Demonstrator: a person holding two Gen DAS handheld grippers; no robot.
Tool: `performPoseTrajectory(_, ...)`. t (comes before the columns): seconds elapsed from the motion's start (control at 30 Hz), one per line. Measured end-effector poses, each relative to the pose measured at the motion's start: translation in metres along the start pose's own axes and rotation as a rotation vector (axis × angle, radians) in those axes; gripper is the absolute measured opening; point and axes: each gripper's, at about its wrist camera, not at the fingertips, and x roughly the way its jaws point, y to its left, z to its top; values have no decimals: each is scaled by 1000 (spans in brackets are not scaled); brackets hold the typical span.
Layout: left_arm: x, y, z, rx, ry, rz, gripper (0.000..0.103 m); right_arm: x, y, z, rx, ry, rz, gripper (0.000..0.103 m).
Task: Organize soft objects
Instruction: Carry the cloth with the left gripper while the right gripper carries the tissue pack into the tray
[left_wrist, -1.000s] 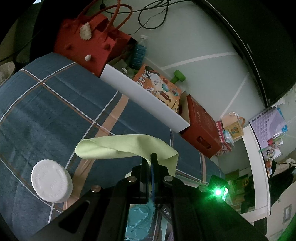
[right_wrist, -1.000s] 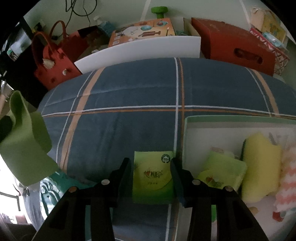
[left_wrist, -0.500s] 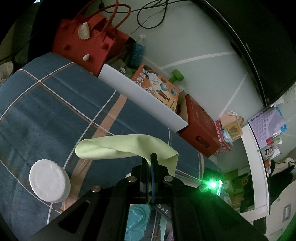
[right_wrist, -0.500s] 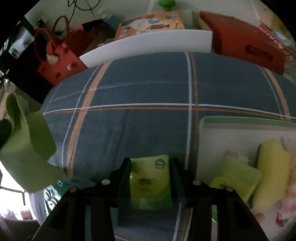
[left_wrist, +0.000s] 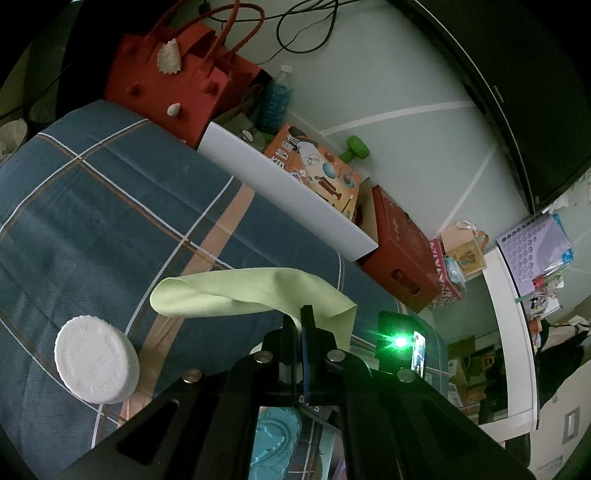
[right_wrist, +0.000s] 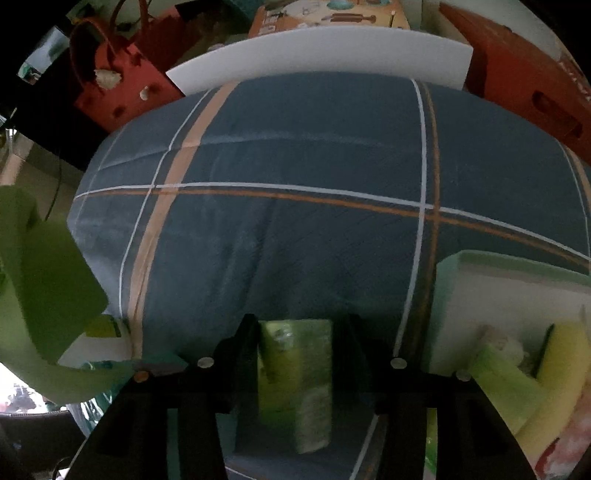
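Comparing the two wrist views with those of a second ago, the scene reads left to right from the plaid quilt (left_wrist: 110, 206) as landmark. At the quilt's left edge in the left wrist view lies a white lid (left_wrist: 96, 365), unmoved. Just right of it, above the quilt, the left gripper (left_wrist: 303, 325) stays clenched on a corner of the pale green cloth (left_wrist: 251, 293), which droops free in a fold toward the lid; neither gripper nor cloth has shifted. In the right wrist view the same cloth (right_wrist: 40, 295) hangs off the quilt's left side. At the quilt's near edge, centre, the right gripper (right_wrist: 295, 365) has tipped steeply downward and sunk over the green tissue pack (right_wrist: 295, 380), so that the pack, formerly seen whole and flat ahead of the fingers, now stands deep between them. Its jaws are half spread and sit just beside the pack's two long sides; whether the pads press on it cannot be told through the blur. To the right, on the quilt, rests the white tray (right_wrist: 491, 295) already holding a yellow sponge (right_wrist: 557, 373) and another green pack (right_wrist: 498, 380). Judged from this, the pack is being taken up for the tray, and the cloth waits its turn
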Motion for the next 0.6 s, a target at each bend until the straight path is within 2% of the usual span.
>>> performPoseTrajectory(0.03, 0, 0, 0, 0, 0, 0, 1, -1, 0, -1, -4, -6, 3, 45)
performPoseTrajectory(0.07, 0, 0, 0, 0, 1, 0, 1, -3, 0, -2, -2, -12, 25, 35)
performPoseTrajectory(0.17, 0, -1, 0, 5, 4, 0, 1, -9, -5, -7, 16, -43, 89, 25)
performPoseTrajectory(0.37, -4, -12, -2, 37, 2, -30, 1, -67, -33, -33, 86, -207, 143, 25)
performPoseTrajectory(0.47, -6, -22, -7, 59, 10, -53, 1, -105, -47, -55, 102, -308, 109, 25)
performPoseTrajectory(0.6, -9, -47, -18, 125, 23, -92, 1, -144, -74, -89, 198, -407, 85, 25)
